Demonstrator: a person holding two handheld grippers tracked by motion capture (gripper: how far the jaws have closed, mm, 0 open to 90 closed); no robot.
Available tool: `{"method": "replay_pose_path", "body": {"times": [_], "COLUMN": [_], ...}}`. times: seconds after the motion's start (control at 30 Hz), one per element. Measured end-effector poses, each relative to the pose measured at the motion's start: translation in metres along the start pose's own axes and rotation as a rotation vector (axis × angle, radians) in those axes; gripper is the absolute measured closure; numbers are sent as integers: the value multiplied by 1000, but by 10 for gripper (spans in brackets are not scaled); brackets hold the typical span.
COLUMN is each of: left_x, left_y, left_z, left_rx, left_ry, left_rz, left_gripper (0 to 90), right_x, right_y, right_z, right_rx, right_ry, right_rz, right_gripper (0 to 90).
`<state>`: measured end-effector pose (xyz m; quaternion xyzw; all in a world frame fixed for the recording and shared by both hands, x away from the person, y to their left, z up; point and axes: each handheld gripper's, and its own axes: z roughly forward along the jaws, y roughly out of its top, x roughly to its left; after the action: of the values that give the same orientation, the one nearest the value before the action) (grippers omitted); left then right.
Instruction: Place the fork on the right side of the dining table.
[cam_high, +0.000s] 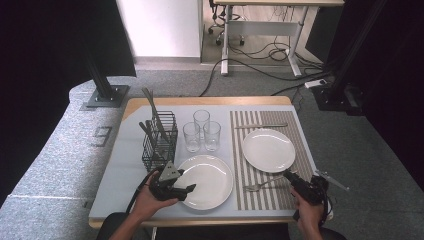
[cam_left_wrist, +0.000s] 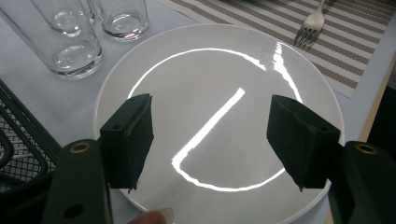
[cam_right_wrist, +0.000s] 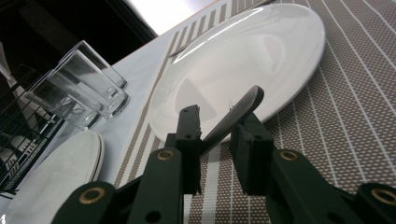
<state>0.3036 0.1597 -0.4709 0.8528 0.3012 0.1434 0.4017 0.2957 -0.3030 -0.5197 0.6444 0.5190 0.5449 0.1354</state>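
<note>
At the near right part of the worktop, the right gripper is reaching over the striped placemat, with the handle of a fork lying between its jaws — in the right gripper view the dark handle end is slanting up between the two black pads, which are standing slightly apart, and whether they are pressing on it I cannot tell. The fork is lying on the placemat's near edge, tines pointing toward the left, just below the white plate that is sitting on the mat. Toward the near left, the left gripper is hovering over the rim of a second white plate — its jaws are standing wide apart with nothing between them, the glossy plate showing below. Three glasses are standing behind that plate, with a black wire cutlery basket beside them toward the left edge.
</note>
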Motion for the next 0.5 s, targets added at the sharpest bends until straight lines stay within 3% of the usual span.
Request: {"method": "replay_pose_path", "body": {"times": [0.13,0.5], "left_x": [0,0], "left_y": [0,1], "left_z": [0,0], "left_rx": [-2,-7], "left_ry": [-1,-13], "left_rz": [-1,-3], "left_gripper": [318,318], "right_x": [-4,-11], "right_y": [-1,-4], "right_z": [1,3], "right_rx": [9,40], "right_ry": [-7,-42], "right_rz": [42,99], "right_gripper": [729,708]}}
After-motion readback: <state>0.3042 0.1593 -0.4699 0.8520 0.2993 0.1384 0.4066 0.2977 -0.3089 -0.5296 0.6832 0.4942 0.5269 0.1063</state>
